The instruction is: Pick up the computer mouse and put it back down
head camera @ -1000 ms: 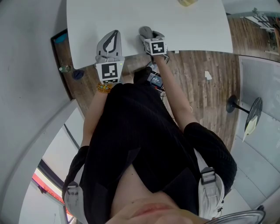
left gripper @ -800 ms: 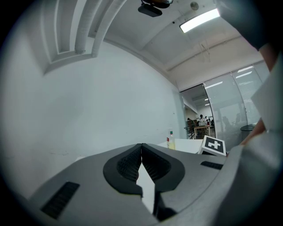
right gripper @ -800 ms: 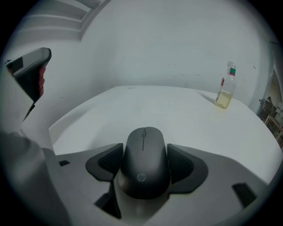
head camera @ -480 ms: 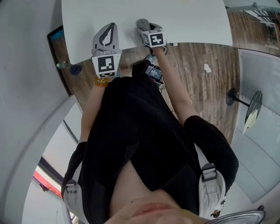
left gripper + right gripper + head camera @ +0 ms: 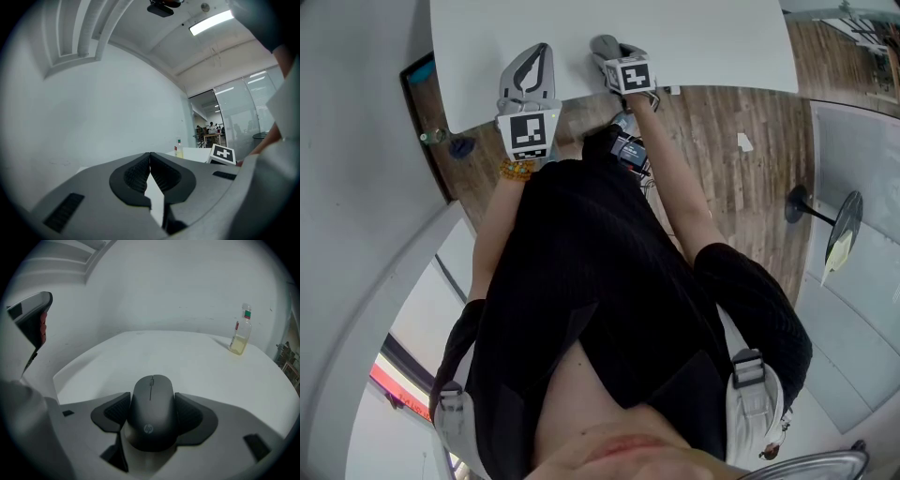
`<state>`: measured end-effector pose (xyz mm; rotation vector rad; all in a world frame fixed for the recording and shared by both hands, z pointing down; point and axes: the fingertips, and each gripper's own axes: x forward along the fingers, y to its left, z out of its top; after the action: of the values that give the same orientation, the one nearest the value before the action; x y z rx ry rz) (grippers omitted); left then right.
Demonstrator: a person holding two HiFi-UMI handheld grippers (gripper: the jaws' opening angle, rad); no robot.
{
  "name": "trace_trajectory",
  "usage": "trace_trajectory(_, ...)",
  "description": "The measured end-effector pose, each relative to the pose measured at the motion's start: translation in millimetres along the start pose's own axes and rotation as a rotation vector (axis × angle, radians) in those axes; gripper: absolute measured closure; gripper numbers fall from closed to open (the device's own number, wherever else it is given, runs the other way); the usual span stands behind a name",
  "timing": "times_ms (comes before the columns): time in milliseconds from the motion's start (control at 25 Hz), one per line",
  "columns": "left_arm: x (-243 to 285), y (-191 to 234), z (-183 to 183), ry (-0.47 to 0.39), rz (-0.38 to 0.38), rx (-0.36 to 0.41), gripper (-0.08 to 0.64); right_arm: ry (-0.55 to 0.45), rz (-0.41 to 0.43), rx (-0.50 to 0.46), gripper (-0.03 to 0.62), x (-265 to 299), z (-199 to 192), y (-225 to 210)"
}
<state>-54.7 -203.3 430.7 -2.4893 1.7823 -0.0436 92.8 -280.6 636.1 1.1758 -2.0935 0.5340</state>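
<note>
Fingers [image 5: 114, 414] of the right gripper [image 5: 152, 420] clamp the mouse [image 5: 151, 401] by its sides, its length running along them; the left gripper [image 5: 150, 163] holds its own pressed together, empty.

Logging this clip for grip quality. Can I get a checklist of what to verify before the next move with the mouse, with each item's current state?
1. Right gripper shut on the mouse: ok, jaws press both its sides.
2. Mouse straight in the grip: ok, centred, nose pointing away.
3. Mouse lifted off the table: cannot tell from either view.
4. Room ahead to set it down: ok, only a bottle stands far off at the right.
5. Left gripper out of the way: ok, shut on nothing, apart at the left.
</note>
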Motion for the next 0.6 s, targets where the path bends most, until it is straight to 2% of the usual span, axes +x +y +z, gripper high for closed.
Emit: trace_trajectory(600, 0.3, -2.4, -0.6, 0.003, -0.004, 0.011, 0.546, -0.028, -0.004, -0.004, 0.308, 1.2, 1.4, -2.3)
